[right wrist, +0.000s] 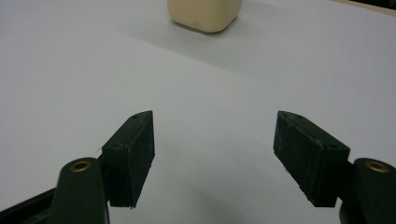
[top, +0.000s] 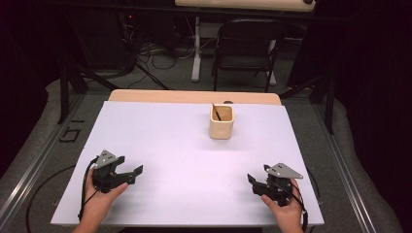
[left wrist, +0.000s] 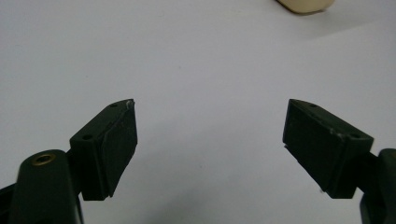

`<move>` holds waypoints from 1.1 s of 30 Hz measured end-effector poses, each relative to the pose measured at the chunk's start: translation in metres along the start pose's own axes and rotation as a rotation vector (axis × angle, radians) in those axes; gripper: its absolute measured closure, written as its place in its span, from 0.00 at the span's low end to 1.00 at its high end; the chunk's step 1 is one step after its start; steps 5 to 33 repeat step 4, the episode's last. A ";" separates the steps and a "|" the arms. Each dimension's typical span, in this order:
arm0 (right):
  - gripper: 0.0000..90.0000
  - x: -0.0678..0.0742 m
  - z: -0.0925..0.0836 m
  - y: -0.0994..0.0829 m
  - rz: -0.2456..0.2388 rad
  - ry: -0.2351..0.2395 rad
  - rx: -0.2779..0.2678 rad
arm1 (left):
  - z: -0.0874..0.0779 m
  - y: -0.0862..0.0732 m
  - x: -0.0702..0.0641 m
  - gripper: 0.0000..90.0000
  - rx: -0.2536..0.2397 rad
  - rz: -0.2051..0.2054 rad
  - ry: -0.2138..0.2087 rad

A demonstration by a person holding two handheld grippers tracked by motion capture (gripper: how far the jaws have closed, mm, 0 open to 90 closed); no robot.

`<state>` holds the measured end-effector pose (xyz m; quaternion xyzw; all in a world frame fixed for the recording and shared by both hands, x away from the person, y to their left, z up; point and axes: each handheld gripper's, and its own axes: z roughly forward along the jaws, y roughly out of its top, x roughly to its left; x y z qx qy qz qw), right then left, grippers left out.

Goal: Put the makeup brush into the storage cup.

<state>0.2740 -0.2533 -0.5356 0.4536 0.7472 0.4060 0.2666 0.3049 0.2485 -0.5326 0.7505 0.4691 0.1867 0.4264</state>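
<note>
High view: left gripper (top: pixel 135 174) and right gripper (top: pixel 252 181) rest wide-jawed, empty, well short of the cup (top: pixel 221 122).

I hold my left gripper (top: pixel 130 174) low near my left side and my right gripper (top: pixel 253 182) low near my right, well apart, each hand wrapped around its grip from behind, both sets of jaws spread wide, holding nothing.
</note>
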 end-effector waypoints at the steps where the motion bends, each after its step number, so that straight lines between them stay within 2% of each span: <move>1: 0.32 0.000 0.000 0.000 -0.003 -0.002 -0.001 | 0.000 0.000 0.000 0.20 0.000 -0.003 0.003; 33: 0.32 0.000 0.001 -0.001 0.001 0.000 0.004 | 0.001 0.000 0.001 0.20 0.001 -0.004 0.005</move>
